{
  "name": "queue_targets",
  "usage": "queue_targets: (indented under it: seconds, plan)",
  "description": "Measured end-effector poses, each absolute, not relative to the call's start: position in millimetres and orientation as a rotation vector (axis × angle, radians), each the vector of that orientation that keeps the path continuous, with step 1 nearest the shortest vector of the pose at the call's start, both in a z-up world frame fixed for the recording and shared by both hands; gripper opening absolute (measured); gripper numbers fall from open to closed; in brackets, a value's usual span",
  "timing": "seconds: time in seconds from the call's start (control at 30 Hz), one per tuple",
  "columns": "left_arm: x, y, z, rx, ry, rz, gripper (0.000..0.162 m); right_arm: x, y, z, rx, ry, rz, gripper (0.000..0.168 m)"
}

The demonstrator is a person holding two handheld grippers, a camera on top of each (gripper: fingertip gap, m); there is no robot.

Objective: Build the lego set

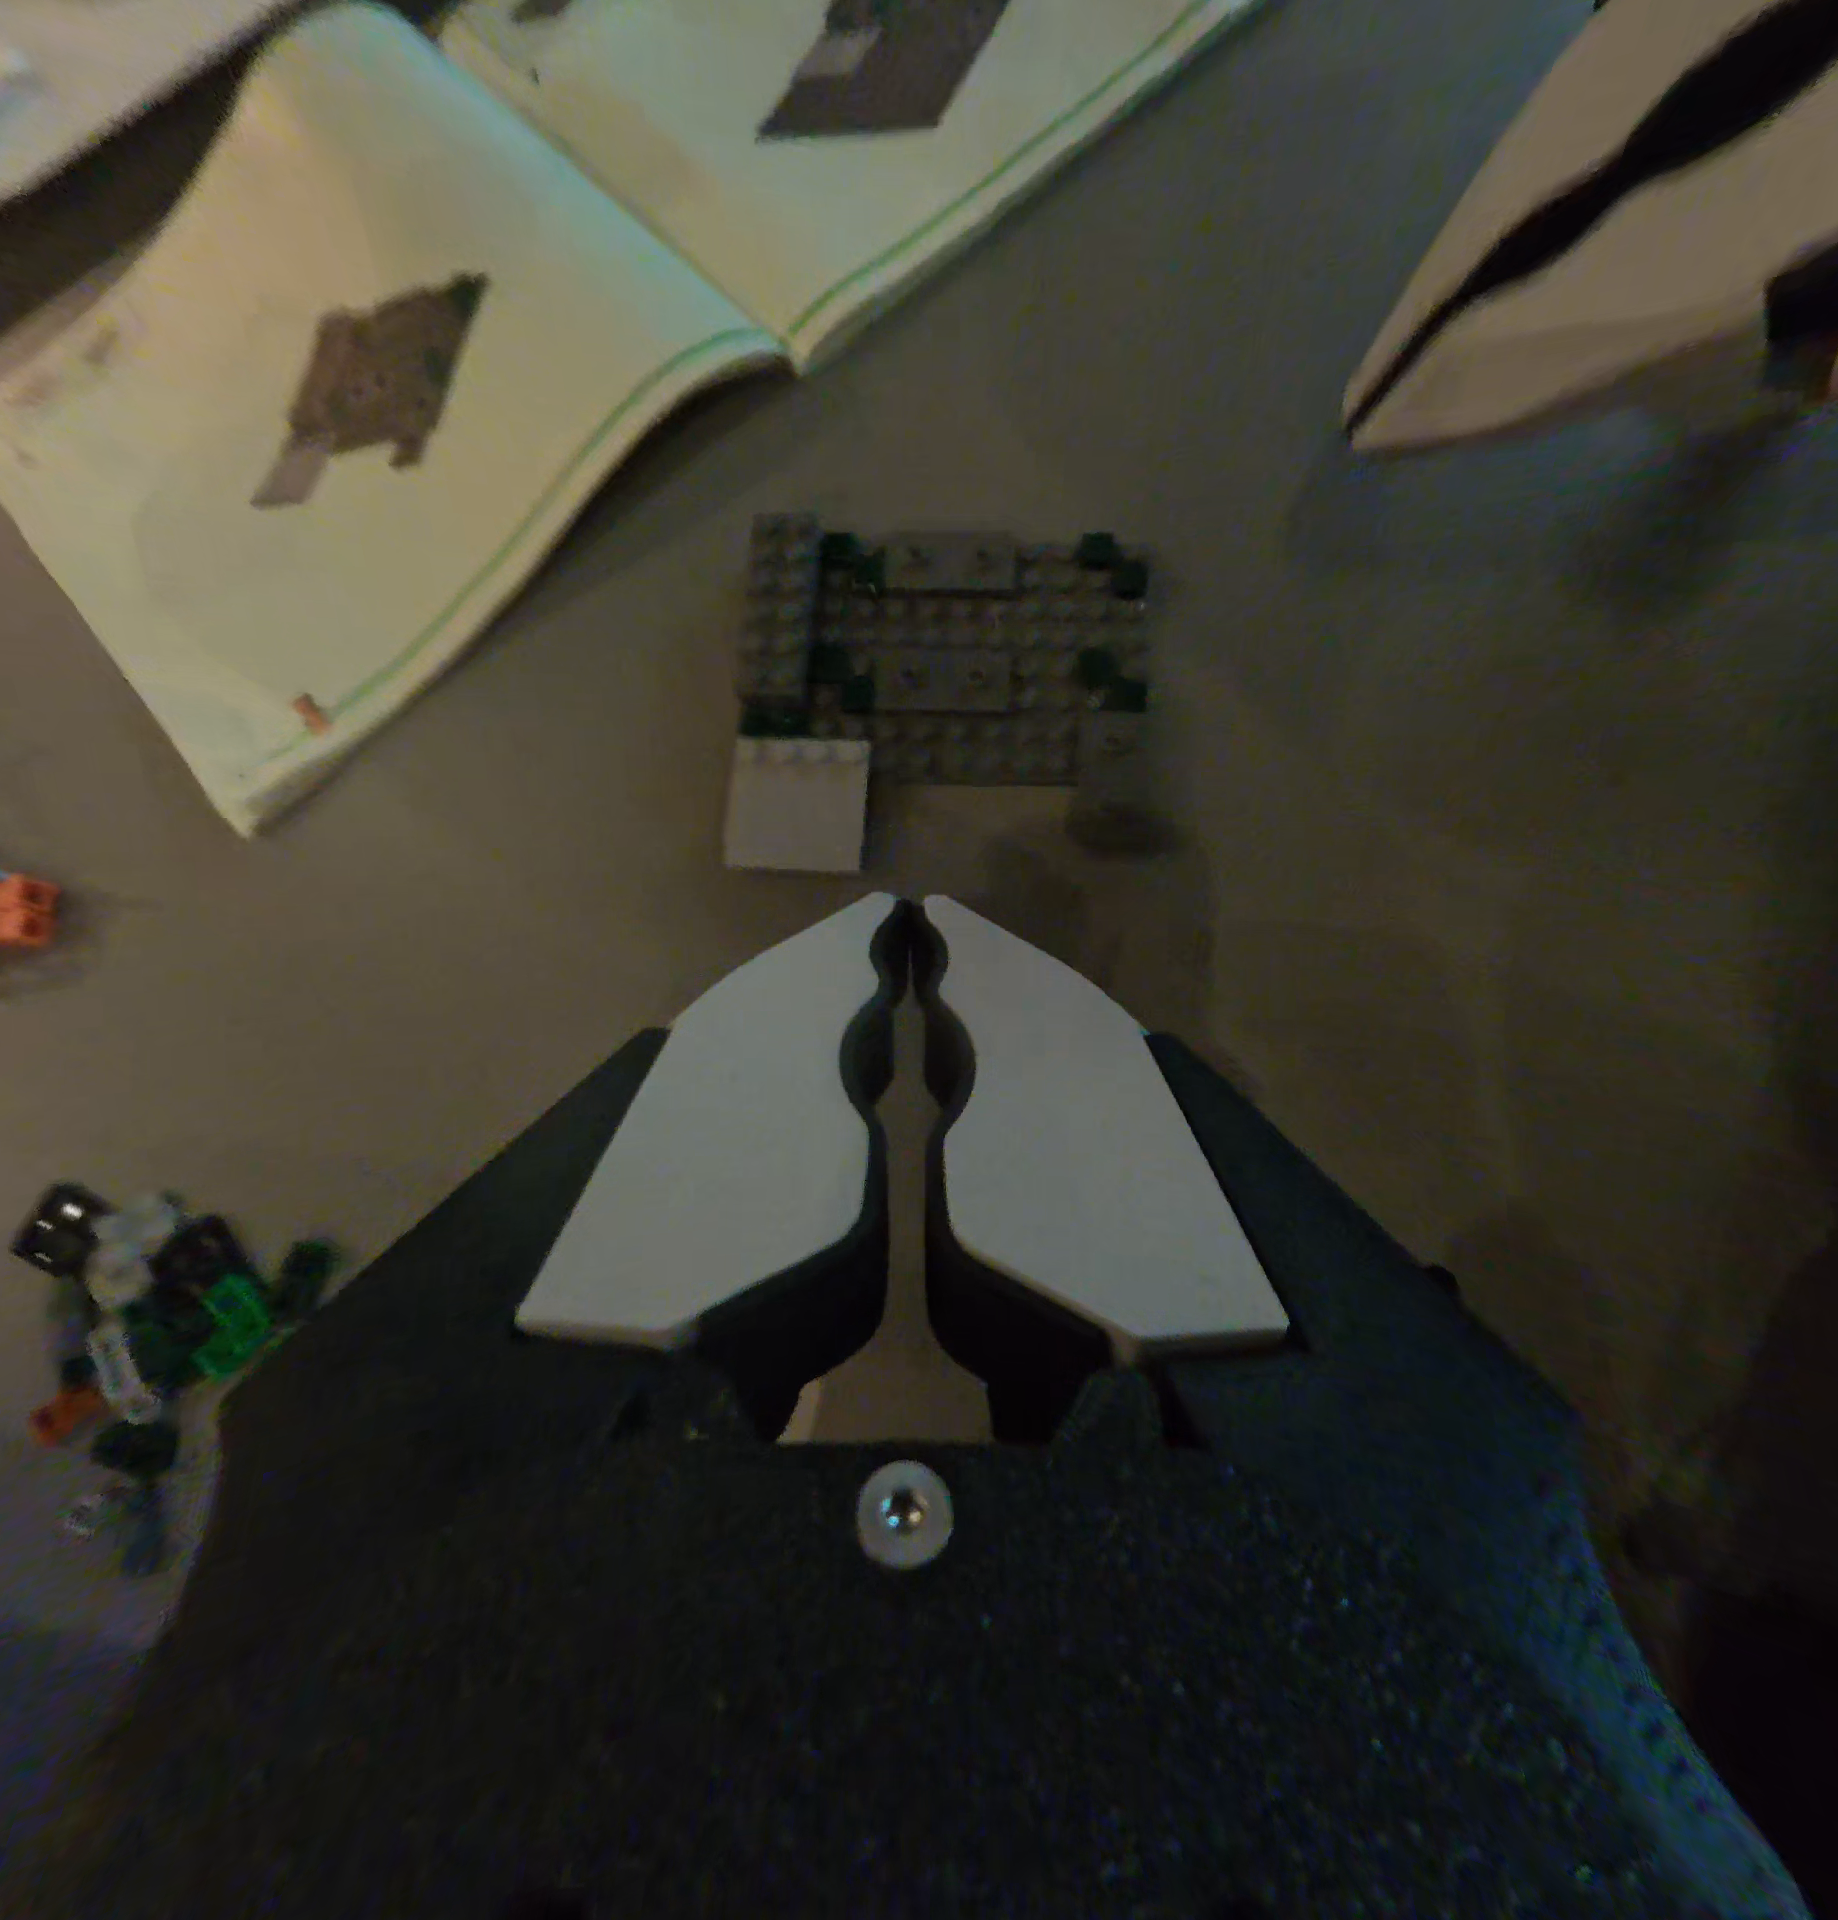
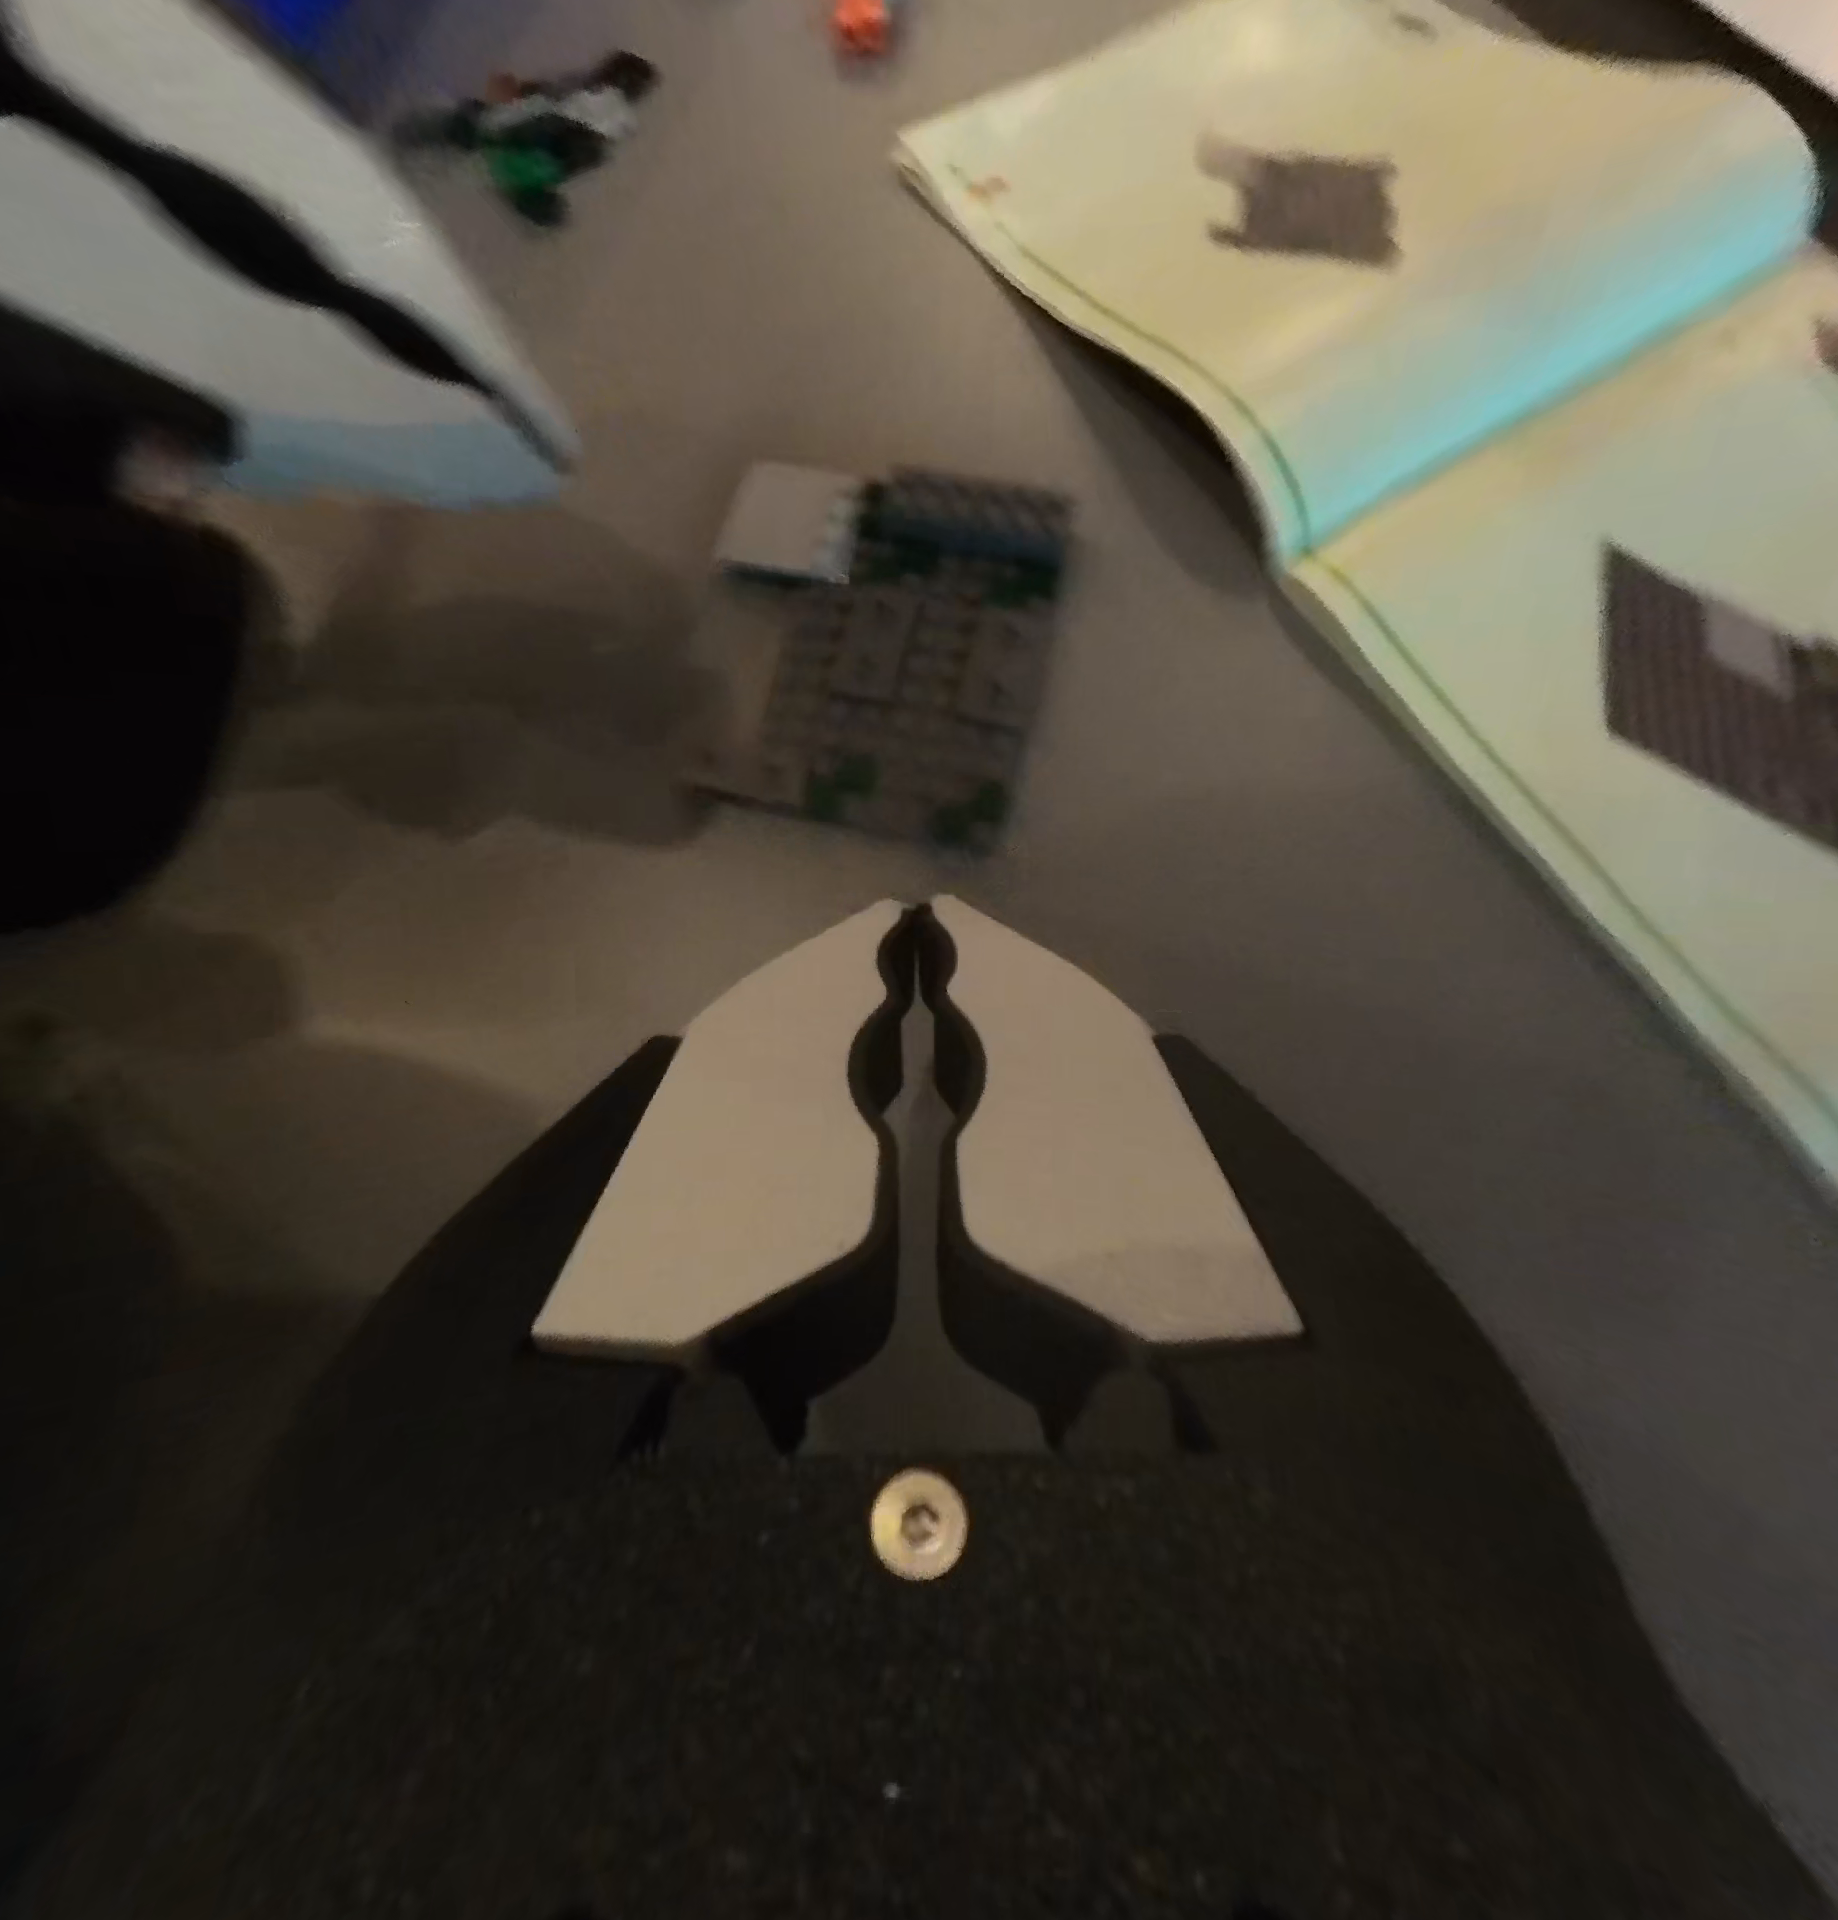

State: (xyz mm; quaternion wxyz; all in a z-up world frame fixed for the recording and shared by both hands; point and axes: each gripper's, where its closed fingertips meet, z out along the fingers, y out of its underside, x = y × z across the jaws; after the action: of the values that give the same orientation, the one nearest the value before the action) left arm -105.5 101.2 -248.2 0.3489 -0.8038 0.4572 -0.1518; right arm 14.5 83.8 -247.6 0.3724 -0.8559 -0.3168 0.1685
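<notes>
A grey lego build (image 1: pixel 946 655) lies flat on the brown table, with dark green bits on it and a white sloped piece (image 1: pixel 795 805) at its near left corner. It also shows in the right wrist view (image 2: pixel 894 665), blurred. My left gripper (image 1: pixel 912 902) is shut and empty, just short of the build's near edge. My right gripper (image 2: pixel 920 909) is shut and empty, just short of the build's other side. The right gripper shows at the left wrist view's upper right (image 1: pixel 1580 239); the left gripper shows at the right wrist view's upper left (image 2: pixel 250 281).
An open instruction booklet (image 1: pixel 395 364) lies beyond the build, also in the right wrist view (image 2: pixel 1466 343). A pile of loose bricks (image 1: pixel 156 1320), black, green, clear and orange, lies at the left. An orange brick (image 1: pixel 6 909) sits at the left edge. The tips of one gripper are about 12 centimetres away from the tips of the other. Measured from the fingertips, the white sloped piece (image 1: pixel 795 805) is 6 centimetres or so from the left gripper and 12 centimetres from the right. The right camera catches it too, in the right wrist view (image 2: pixel 783 514).
</notes>
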Motion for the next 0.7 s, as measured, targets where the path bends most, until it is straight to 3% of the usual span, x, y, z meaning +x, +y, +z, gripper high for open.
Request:
queue_targets:
  seconds: [0.7]
  plan:
    - [-112.3,90.9,-288.5,-2.367,1.168,-0.064,0.0,100.6,117.5,-267.5,-2.177,-0.741,0.407,0.002]
